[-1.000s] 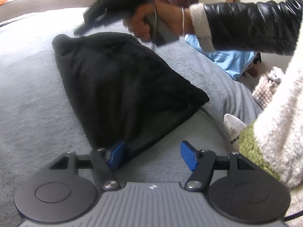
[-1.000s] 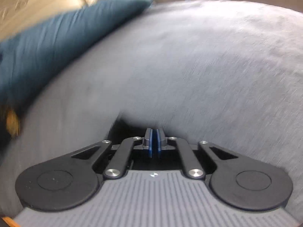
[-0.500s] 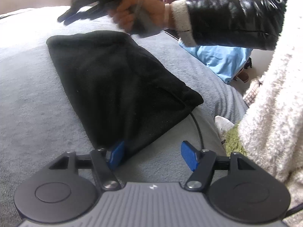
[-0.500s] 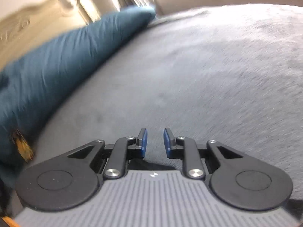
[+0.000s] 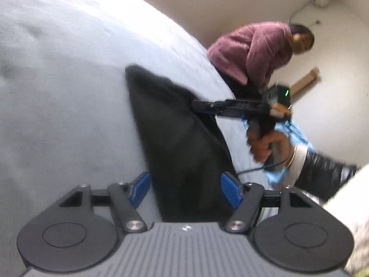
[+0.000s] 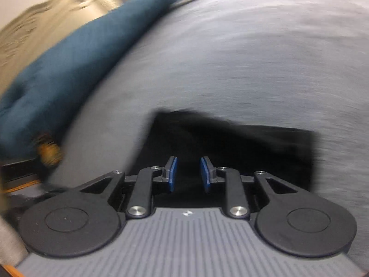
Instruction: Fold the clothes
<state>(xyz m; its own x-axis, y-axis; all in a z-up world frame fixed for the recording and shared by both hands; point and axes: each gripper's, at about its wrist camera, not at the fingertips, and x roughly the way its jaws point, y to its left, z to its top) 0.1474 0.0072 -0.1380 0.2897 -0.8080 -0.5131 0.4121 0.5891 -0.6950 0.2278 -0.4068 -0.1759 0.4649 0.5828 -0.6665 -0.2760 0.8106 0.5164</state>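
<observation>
The black cloth on the bed looks soft and floppy; grab its corners. Both tongs, left and right, are released, holding nothing.

Grey bed, cream walls, teal pillow.

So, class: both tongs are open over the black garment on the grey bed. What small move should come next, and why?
Probably lower the right tongs onto the edge of the black garment and close. Their pads stand apart with nothing pinched, the cloth lies right beneath them, and the left tongs also hold nothing, so no fold can start before a grip.
</observation>
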